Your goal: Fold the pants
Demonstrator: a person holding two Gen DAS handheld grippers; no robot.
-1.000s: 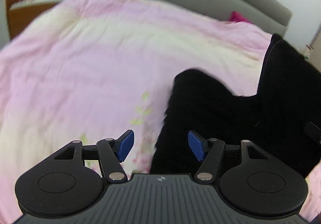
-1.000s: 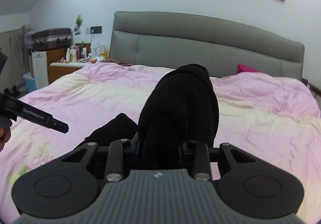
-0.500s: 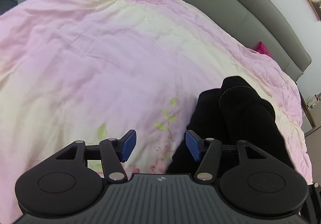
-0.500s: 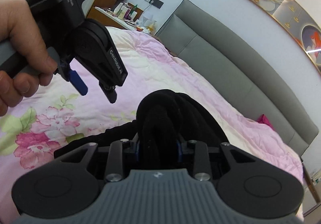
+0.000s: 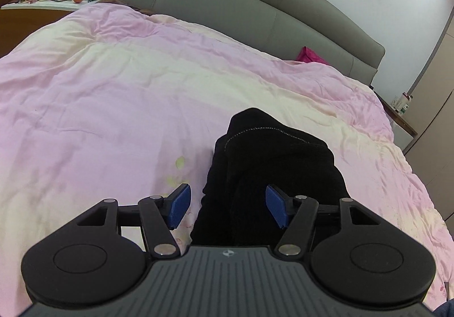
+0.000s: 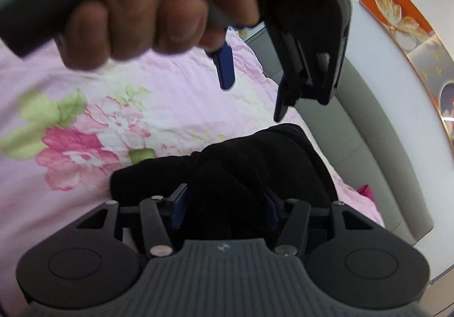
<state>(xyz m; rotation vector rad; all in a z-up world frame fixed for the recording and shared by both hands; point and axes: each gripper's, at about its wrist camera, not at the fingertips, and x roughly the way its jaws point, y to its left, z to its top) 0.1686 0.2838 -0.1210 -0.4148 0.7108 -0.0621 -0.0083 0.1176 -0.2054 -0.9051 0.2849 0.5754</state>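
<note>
Person's hand [image 6: 133,7]: at 11 o'clock in the right wrist view, blurred, fingers curled round the handle of the left tool.
Quilt [image 5: 119,95]: pink and cream, rumpled, covering the bed; a printed pink flower with green leaves shows at 9 o'clock in the right wrist view.
Left gripper [image 5: 228,204]: jaws spread apart and empty; the blue pads [image 5: 178,204] stand clear of the cloth, the left one over bare quilt, the right one over the black fabric without pressing it. In the right wrist view it hangs at 1 o'clock, above the pants.
Pants [image 5: 272,163]: black, bunched in a thick folded heap on the quilt, at 5 o'clock from the centre of the left wrist view; a pale stitched seam runs across the top fold.
Right gripper [image 6: 224,212]: jaws have just been opening, with the black bundle lying between them; the cloth fills the gap, and I cannot tell whether the pads press on it.
Headboard [image 5: 255,13]: grey, padded, at 12 o'clock behind the bed.
Wall picture [image 6: 411,41]: orange and gold frame at 2 o'clock in the right wrist view.
</note>
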